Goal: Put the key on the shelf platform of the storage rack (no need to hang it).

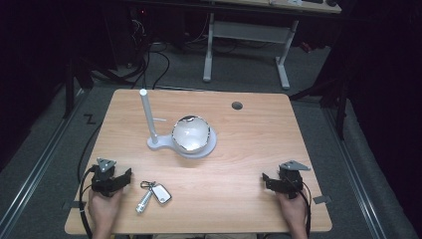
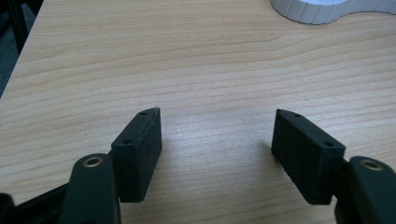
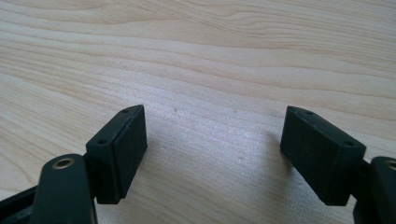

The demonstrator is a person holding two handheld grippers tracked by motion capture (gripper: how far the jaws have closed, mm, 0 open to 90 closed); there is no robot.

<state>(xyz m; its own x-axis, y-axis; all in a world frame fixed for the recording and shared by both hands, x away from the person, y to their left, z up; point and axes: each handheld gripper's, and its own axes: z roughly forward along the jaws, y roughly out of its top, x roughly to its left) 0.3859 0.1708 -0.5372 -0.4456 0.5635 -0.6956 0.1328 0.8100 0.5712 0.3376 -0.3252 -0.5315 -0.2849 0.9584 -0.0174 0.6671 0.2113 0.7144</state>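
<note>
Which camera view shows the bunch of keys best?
The high view: the keys lie whole on the table, just right of the left gripper. Both gripper views look at bare wood between open jaws, with no keys.

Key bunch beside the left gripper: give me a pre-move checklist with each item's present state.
1. Left gripper open, nothing between its fingers: ok.
2. Right gripper open and empty: ok.
3. Silver key bunch with white tag lying free on the wooden table, apart from both grippers: ok.
4. White stand with upright post and glass bowl standing well behind the keys: ok.
5. Keyring facing for a clean pinch: cannot tell.
</note>
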